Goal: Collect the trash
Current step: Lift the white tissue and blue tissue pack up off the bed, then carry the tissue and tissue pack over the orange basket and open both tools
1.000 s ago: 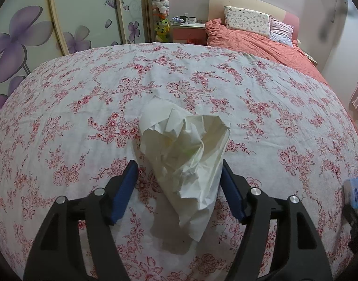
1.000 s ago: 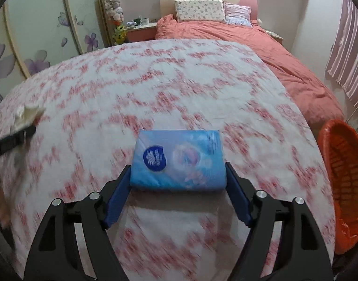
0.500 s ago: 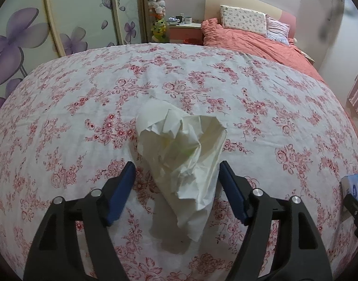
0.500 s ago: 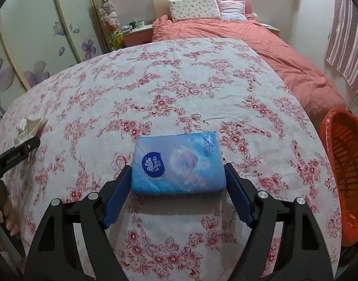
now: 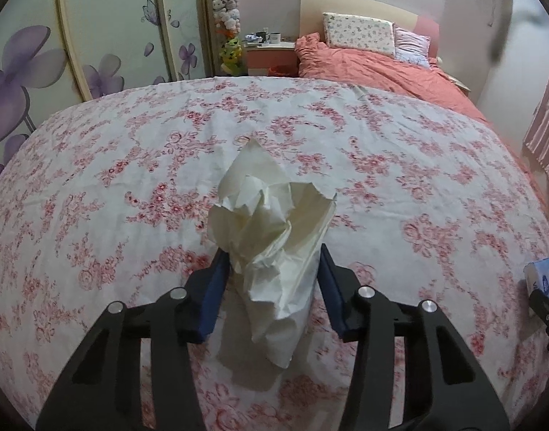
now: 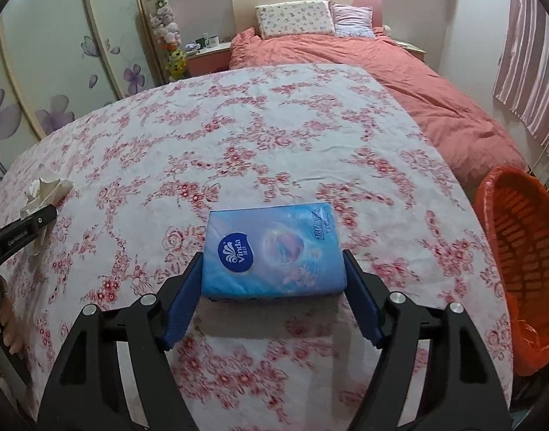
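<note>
Now the left claw (image 5: 271,283) pinches the tissue (image 5: 274,248) just above the desk (image 5: 95,197) while the right claw (image 6: 272,283) clamps the pack (image 6: 272,251), and the limp tissue could slip free on the swing toward the bin (image 6: 518,269)

Tablecloth (image 5: 130,186): matt woven cloth, printed red florals, lightly creased. Crumpled tissue (image 5: 274,237): thin cream paper, matt, soft sharp-edged folds. Tissue pack (image 6: 272,251): blue plastic film wrapper, smooth, faint sheen. Left gripper (image 5: 271,280) and right gripper (image 6: 272,294): black matt plastic frames, blue matt pads (image 6: 181,301), shiny metal screw heads. Trash basket (image 6: 518,262): orange plastic lattice, lined with glossy orange plastic bag. Bedspread (image 6: 400,82): salmon cloth, matt, rumpled. Wardrobe doors (image 5: 95,28): smooth panels, flower print, slight gloss.
</note>
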A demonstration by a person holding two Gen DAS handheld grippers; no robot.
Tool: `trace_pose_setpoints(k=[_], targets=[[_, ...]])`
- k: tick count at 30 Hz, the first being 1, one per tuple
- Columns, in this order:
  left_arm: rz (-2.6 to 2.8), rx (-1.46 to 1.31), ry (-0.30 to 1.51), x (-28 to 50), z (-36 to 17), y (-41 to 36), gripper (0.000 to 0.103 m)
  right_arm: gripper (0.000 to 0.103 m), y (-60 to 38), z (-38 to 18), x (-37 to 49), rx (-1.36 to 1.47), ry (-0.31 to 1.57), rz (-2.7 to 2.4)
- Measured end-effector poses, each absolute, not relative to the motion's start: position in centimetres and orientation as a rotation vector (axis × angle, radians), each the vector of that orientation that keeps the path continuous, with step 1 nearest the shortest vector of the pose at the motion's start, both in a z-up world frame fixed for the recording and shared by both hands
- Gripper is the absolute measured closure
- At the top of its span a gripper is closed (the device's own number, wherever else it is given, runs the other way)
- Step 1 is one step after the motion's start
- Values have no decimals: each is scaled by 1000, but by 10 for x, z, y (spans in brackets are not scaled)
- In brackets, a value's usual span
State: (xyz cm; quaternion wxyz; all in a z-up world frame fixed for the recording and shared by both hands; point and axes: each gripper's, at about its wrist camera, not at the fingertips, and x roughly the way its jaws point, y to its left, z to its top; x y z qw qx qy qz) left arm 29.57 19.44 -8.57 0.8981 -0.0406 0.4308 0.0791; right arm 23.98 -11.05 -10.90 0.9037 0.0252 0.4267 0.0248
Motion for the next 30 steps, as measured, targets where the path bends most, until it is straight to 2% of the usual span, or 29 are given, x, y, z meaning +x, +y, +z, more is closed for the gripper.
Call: trace_pose_setpoints(k=[11,30], targets=[[99,-80,855,280,-72,163,57,30,-141,-94,216,81,829,14],[-165,-5,749,245,-18,32,57,30,-214,-55,167,161,685,-97]])
